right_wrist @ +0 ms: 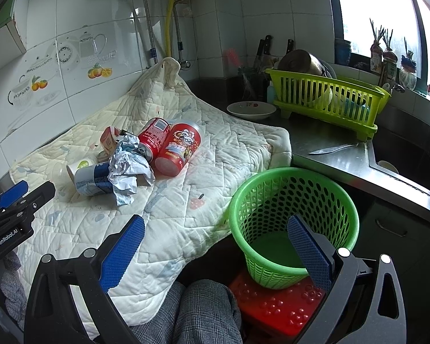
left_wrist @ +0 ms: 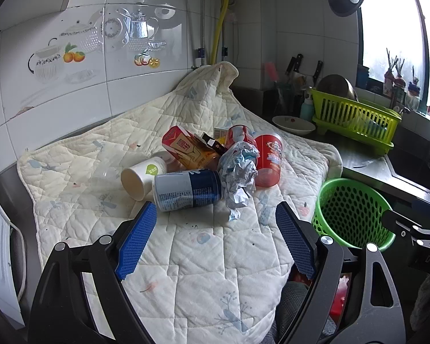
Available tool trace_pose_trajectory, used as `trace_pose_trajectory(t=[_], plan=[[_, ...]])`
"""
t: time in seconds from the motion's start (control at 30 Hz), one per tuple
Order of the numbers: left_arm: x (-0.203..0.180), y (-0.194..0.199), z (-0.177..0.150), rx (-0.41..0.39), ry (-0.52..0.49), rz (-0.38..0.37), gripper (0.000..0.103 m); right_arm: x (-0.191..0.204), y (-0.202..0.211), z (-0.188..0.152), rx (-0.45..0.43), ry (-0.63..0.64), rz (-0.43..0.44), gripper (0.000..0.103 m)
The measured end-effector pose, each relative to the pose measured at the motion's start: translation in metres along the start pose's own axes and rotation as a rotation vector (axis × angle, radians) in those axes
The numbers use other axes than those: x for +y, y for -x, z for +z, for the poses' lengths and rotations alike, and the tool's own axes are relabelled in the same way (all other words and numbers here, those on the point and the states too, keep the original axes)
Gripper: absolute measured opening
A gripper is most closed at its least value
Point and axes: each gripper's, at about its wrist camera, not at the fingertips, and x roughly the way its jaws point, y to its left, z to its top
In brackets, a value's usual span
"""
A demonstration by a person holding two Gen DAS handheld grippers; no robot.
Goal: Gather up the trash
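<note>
Left wrist view
- Left gripper (left_wrist: 216,230): blue-padded tongs spread wide, nothing between them, held over the quilted mat (left_wrist: 186,258) just short of the trash pile.
- Trash pile: lies mid-mat, items touching and overlapping.
- Blue-and-white can (left_wrist: 187,189): on its side at the front of the pile, nearest the tongs; fine print on the white part, too small to read.
- White paper cup (left_wrist: 141,176): tipped over, mouth toward the camera, green badge on its side, touching the can.
- Crumpled paper (left_wrist: 239,172): bunched against the can's right end.
- Red carton (left_wrist: 186,149): tilted, white Chinese characters, not legible.
- Red tub (left_wrist: 268,159): cartoon print, leaning behind the paper.
- Green basket (left_wrist: 349,212): perforated, off the mat's right edge, well apart from the pile.
- Right gripper: only its black frame shows at the far right; letters "DAS" on it.

Right wrist view
- Right gripper (right_wrist: 215,250): tongs spread apart, holding nothing, one pad over the mat's edge, the other in front of the green basket (right_wrist: 295,200).
- Basket: upright on a red stool (right_wrist: 272,309); no trash visible inside it.
- Red soda can (right_wrist: 153,137): on its side beside the red tub (right_wrist: 177,149); tub lettering blurred.
- Left gripper body: reads "GenRobot.AI".
- Counter: lime dish rack (right_wrist: 326,100), white bowl (right_wrist: 250,109), knife (right_wrist: 332,149).
</note>
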Motion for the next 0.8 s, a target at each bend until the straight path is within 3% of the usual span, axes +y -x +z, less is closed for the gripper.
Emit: trace_pose_trajectory(t=[0.3,0.8], plan=[[0.003,-0.007,0.001,0.009,0.007,-0.003,0.084,0.001,-0.006,0.003,0.013,-0.004,0.003,0.097],[0.005,-0.018,0.002,0.019,0.011,0.009,0.095,0.002,-0.022,0.007,0.046,-0.007,0.014,0.097]])
